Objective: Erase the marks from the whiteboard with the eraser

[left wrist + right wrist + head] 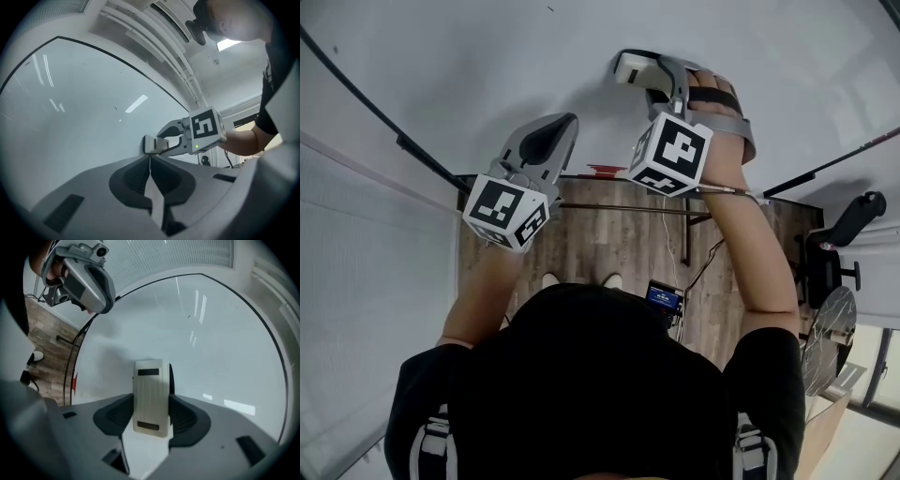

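While against whiteboard (211, 343), eraser (150, 380) inside right claw (151, 416).

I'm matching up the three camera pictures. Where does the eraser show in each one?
Head view: eraser top centre, held by the right gripper against the whiteboard.
Left gripper view: eraser at centre, just above the shut left gripper.
Right gripper view: eraser at centre, upright between the jaws.
Shared landmark: the whiteboard's black frame.
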Demonstrator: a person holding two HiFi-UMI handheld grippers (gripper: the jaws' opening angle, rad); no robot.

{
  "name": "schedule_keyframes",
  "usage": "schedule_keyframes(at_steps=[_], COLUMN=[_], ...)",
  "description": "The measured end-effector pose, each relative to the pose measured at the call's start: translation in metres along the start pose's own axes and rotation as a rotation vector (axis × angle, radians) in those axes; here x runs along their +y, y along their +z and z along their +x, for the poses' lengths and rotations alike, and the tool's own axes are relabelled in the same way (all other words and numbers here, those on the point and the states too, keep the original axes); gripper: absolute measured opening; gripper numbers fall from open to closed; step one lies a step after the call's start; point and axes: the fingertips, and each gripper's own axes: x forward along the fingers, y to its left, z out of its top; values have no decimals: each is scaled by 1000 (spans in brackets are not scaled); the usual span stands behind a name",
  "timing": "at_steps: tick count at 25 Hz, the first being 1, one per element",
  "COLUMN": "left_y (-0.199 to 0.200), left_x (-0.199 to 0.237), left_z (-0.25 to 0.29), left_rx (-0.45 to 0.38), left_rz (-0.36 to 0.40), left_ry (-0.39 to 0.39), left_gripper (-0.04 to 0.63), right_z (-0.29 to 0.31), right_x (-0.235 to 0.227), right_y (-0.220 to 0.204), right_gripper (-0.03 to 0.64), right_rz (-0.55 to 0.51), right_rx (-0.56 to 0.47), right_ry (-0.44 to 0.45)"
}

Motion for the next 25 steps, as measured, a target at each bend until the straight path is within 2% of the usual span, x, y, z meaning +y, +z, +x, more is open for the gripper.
schedule_keyframes(at_steps=[12, 15, 17, 19, 25], left_y=[-10, -12, -14, -19, -40], left_x=[-10, -13, -12, -11, -15], left_z=[9, 6, 3, 0, -5], left_rx=[25, 32, 36, 45, 70], left_rz=[-1, 0, 0, -2, 3], left_ry=[-29, -29, -28, -25, -48], left_gripper=[8, 8, 8, 8, 8], right_z=[-12, -31, -47, -62, -89], right_x=[13, 23, 31, 39, 63], right_y=[0, 2, 4, 5, -5], right_gripper=[233, 233, 233, 233, 235], right_rz=[-16, 54, 177, 343, 929], right_rx=[-65, -145, -235, -329, -625], right_ry=[-43, -14, 30, 88, 233])
